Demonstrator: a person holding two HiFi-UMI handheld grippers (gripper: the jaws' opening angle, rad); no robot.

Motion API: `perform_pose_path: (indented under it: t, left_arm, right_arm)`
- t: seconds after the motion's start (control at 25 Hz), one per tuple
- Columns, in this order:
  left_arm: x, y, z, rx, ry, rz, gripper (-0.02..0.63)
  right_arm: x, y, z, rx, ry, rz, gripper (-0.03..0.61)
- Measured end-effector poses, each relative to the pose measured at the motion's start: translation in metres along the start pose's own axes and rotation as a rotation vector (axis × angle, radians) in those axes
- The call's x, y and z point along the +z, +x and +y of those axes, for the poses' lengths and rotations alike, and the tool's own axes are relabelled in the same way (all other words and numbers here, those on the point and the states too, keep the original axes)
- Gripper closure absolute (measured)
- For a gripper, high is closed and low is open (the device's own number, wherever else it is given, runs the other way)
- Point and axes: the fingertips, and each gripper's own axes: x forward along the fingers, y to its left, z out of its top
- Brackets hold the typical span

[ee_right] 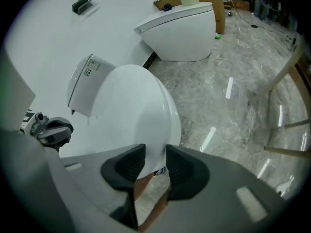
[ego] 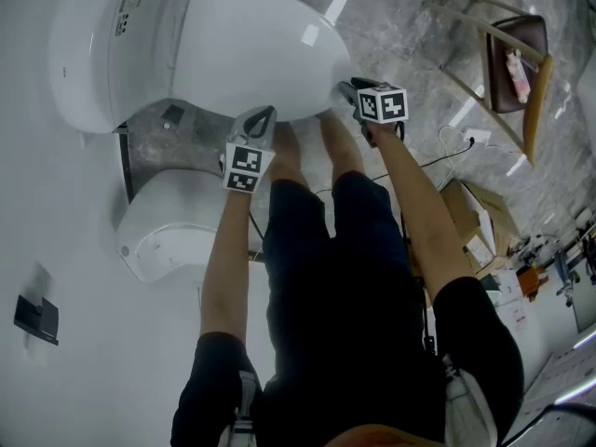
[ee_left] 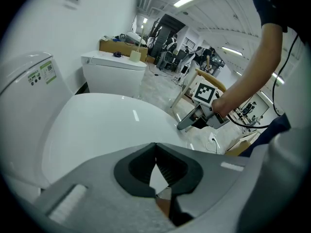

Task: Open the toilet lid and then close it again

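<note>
The right claw [ee_right: 155, 154] stands partway closed with the front rim of the toilet lid [ee_right: 131, 106] between its pads, apparently pinched there. That is the natural spot for levering the lid up. The left claw [ee_left: 155, 147] is fully closed and empty, poised just above the lid's side, likely kept spare. The lid lies flat over the bowl, with the tank [ee_right: 85, 89] behind it and a second toilet [ee_right: 180, 28] further along the wall.
</note>
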Motion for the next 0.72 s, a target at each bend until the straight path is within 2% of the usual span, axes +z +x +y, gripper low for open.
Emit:
perform_pose_path:
  t: [0.2,0.44,0.6,0.72]
  left_arm:
    - [-0.003,-0.003,0.011,0.021,0.003,-0.005,0.603]
    - [-0.005,-0.001,0.016,0.027,-0.005,0.001,0.603]
    - [0.001,-0.007,0.011,0.024,-0.006,-0.003,0.603]
    - [0.009,-0.015,0.009,0.023,0.005,-0.012,0.603]
  right_arm:
    - [-0.003,0.014,-0.006,-0.035,0.007,0.024,0.439]
    - [-0.002,0.013,-0.009,-0.018,0.006,0.001,0.433]
    - [-0.002,0.011,-0.01,-0.021,-0.045,0.016,0.433]
    - [-0.001,0.005,-0.01,-0.07,-0.079,0.03,0.436]
